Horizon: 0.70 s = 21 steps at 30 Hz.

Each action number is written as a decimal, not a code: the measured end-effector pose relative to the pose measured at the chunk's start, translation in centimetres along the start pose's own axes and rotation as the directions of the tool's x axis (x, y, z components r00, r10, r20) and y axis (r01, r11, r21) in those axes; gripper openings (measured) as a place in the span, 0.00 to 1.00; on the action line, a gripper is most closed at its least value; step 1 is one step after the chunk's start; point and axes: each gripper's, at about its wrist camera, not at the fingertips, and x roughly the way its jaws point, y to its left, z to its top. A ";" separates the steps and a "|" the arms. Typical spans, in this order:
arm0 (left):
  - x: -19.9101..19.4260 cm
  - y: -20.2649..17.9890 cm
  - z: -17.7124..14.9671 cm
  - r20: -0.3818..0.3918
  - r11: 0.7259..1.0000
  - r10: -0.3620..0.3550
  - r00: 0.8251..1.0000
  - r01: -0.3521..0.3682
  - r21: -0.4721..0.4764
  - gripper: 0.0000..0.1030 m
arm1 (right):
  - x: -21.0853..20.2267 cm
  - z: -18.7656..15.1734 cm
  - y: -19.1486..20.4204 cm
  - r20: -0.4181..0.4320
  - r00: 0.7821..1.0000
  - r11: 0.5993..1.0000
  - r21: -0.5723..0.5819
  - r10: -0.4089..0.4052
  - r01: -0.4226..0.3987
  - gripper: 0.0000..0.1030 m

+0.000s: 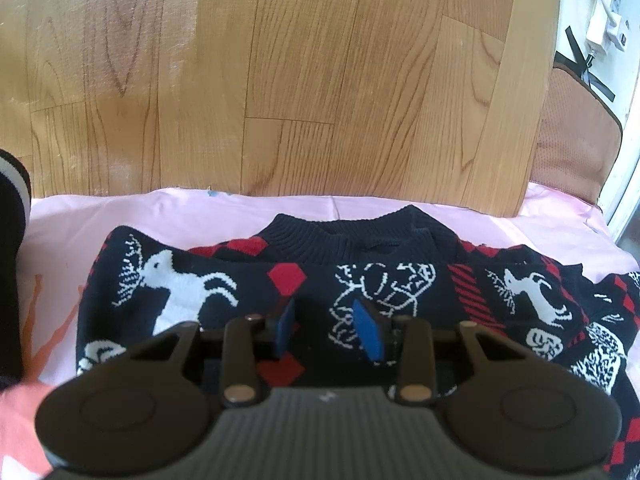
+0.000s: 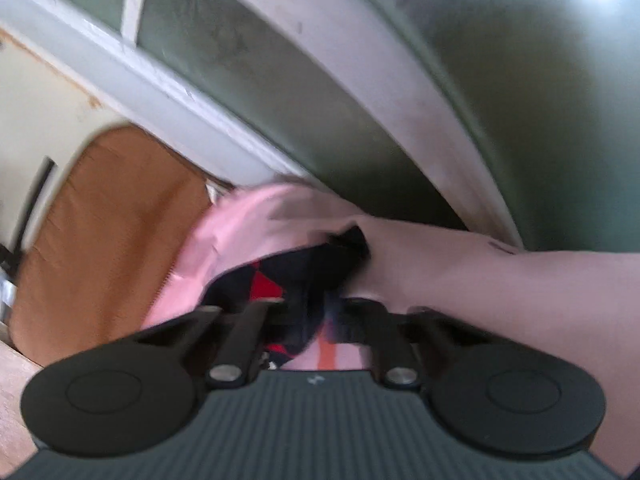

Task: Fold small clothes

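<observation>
Wood-grain plank flooring (image 1: 280, 72) fills the upper part of the left wrist view, with a pale pink cotton sheet (image 1: 224, 208) spread over it from about 9 o'clock to 3 o'clock. On that sheet lies the navy knitted sweater with white reindeer and red diamonds (image 1: 312, 272), its ribbed collar pointing toward 12 o'clock. The left gripper (image 1: 326, 330) hangs over the sweater's chest, its blue-padded fingers (image 1: 368, 330) standing apart with nothing between them. A brown mesh cushion (image 1: 576, 136) sits at 2 o'clock beyond the sheet's edge.

In the right wrist view, which is blurred, the right gripper (image 2: 308, 312) appears to be pinching a fold of the same sweater (image 2: 288, 276), dark knit and a red patch bunched between its fingers, though I cannot tell how tightly they meet. Pink sheet (image 2: 460, 280) spreads toward 3 o'clock, the cushion (image 2: 104, 232) lies at 9 o'clock, and a grey-white window frame (image 2: 192, 96) arcs overhead.
</observation>
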 end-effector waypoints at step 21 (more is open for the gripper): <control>-7.7 2.3 2.0 0.158 0.979 -0.172 0.972 0.187 -0.083 0.54 | -15.0 -6.4 19.6 0.034 0.899 0.751 -0.565 0.436 -0.343 0.09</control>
